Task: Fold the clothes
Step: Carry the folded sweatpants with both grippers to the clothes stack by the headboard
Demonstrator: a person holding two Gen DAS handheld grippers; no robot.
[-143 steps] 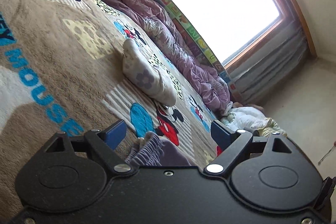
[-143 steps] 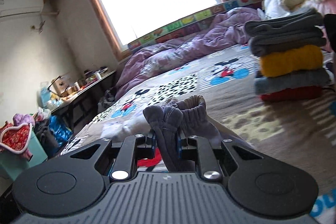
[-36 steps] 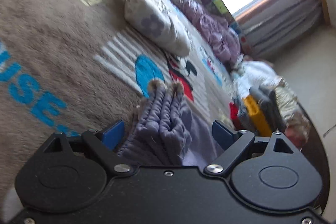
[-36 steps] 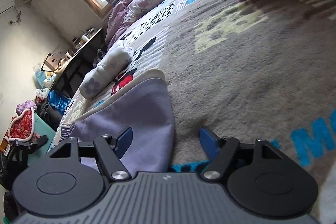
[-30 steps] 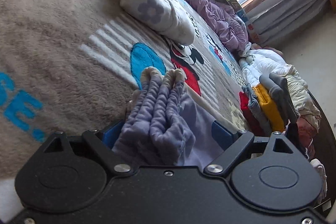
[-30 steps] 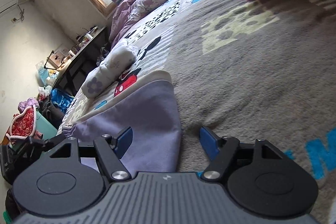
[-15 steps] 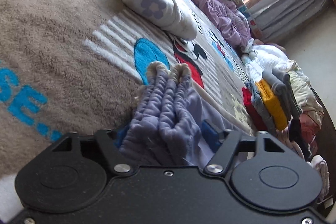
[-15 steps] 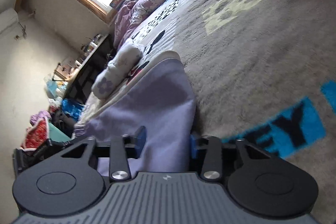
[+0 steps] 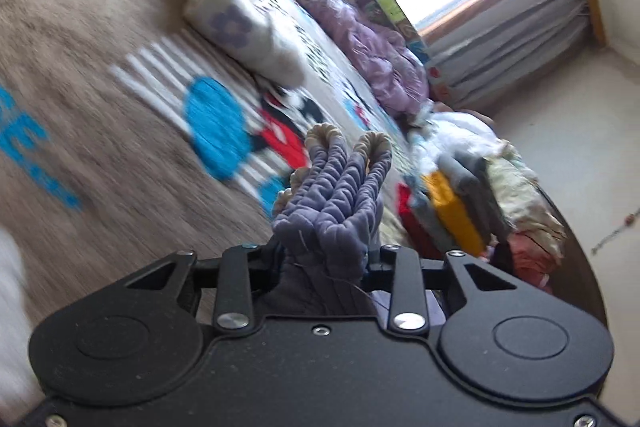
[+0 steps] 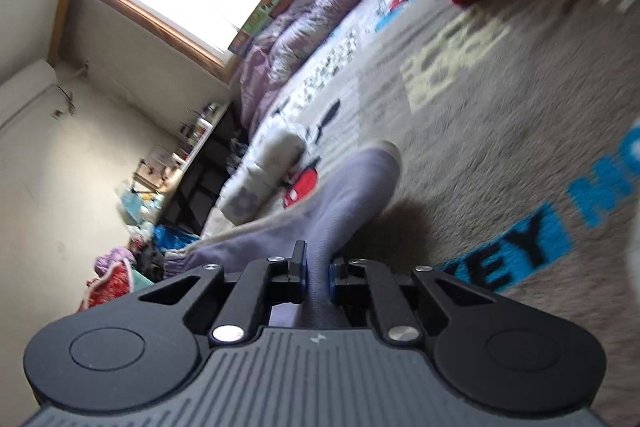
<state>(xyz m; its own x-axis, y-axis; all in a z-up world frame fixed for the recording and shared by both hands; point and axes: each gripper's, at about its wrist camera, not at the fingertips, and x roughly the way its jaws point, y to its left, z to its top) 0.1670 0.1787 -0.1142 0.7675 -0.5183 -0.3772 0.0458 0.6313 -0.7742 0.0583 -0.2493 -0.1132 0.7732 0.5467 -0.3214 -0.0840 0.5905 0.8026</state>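
Now both tools had closed. Left gripper [image 9: 326,253], wide open a second before, was clamped on the gathered waistband of the lavender trousers [image 9: 340,183]; right gripper [image 10: 316,273], likewise open then, pinched the plain end of the same garment [image 10: 352,195]. Cloth rose off the Mickey Mouse blanket [image 9: 80,99], shadow beneath it, background blurred: both ends were being lifted. Judged the pickup for a fold across the garment's length. Stack of folded clothes [image 9: 452,215] sat well apart, near the bed's edge.
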